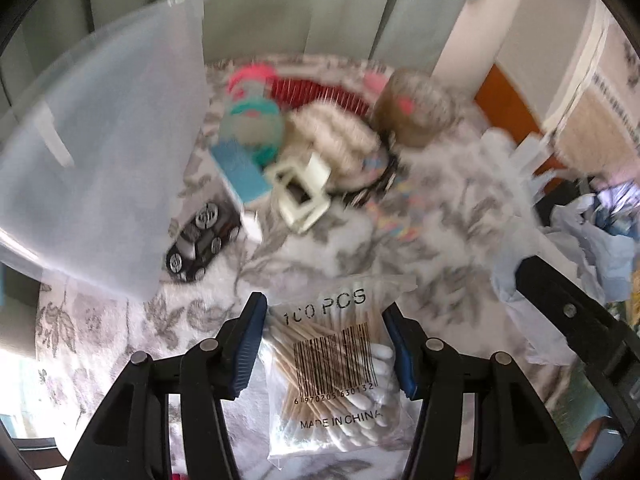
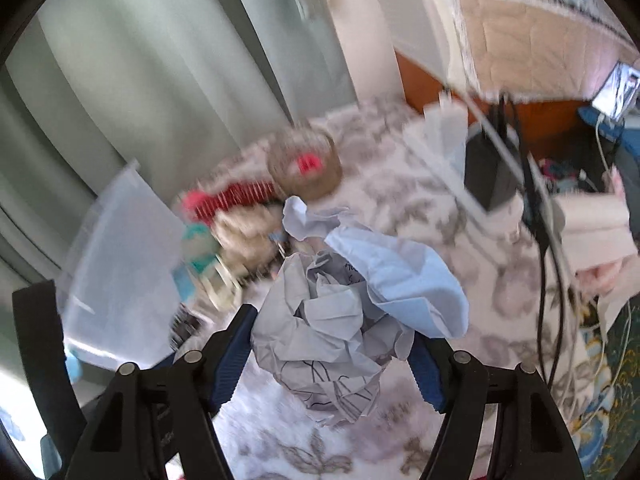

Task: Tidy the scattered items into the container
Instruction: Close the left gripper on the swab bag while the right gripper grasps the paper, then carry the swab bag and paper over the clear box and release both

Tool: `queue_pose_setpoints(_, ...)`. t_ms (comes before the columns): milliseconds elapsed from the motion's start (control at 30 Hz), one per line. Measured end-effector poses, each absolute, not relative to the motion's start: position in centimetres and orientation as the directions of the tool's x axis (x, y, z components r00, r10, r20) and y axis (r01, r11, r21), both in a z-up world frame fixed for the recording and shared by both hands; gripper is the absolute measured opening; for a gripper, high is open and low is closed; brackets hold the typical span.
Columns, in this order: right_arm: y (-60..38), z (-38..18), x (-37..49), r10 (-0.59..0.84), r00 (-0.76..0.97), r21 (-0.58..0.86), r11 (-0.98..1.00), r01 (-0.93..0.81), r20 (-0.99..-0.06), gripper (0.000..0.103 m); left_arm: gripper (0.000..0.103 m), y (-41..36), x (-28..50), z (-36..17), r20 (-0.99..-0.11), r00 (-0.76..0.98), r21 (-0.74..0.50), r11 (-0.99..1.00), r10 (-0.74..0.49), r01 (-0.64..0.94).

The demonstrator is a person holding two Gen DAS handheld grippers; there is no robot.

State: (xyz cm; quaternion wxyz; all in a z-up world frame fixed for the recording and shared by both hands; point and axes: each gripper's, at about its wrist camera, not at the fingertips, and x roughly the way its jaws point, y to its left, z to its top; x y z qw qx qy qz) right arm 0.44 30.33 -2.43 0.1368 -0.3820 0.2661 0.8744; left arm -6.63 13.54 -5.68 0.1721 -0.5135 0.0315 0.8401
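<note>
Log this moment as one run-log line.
left claw: shut on cotton swab bag | right claw: shut on crumpled paper | container: translucent, left of pile | phase: carrying

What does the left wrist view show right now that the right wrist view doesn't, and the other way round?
Only the left wrist view: the bag of cotton swabs clamped in the left gripper, a black toy car and a cream hair claw on the floral cloth.
Only the right wrist view: the black box with its cable at the right.
Both: the crumpled paper held by the right gripper, the translucent container, the red comb and the tape roll.
</note>
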Motion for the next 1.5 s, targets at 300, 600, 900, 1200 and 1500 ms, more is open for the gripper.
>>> queue_pose_setpoints(300, 29.1, 9.1, -0.5, 0.093, -0.865, 0.427, -0.841, -0.334, -0.492, 0.074, 0.058, 11.9, -8.3, 6.1, -0.718, -0.607, -0.188, -0.935, 0.340, -0.301)
queue_pose_setpoints(600, 25.1, 16.8, -0.2, 0.082, -0.950, 0.495, -0.838, -0.229, -0.300, 0.074, 0.058, 6.5, -8.0, 15.5, -0.537, -0.774, -0.286, -0.936, 0.335, -0.207)
queue_pose_setpoints(900, 18.8, 13.6, -1.0, -0.008, -0.917, 0.402, -0.900, -0.167, -0.399, 0.074, 0.058, 1.6, -6.7, 12.0, -0.574, -0.775, -0.292, -0.950, 0.265, -0.108)
queue_pose_setpoints(1200, 16.1, 14.2, -1.9, -0.039, -0.916, 0.359, -0.926, -0.116, -0.398, 0.074, 0.058, -1.7, -7.1, 11.0, -0.567, -0.784, -0.315, -0.946, 0.251, -0.074)
queue_pose_setpoints(1500, 13.2, 12.9, -3.8, -0.085, -0.892, 0.322, -0.944, -0.071, -0.444, 0.074, 0.058, -3.9, -8.2, 9.2, -0.583, -0.774, -0.347, -0.937, 0.246, -0.037)
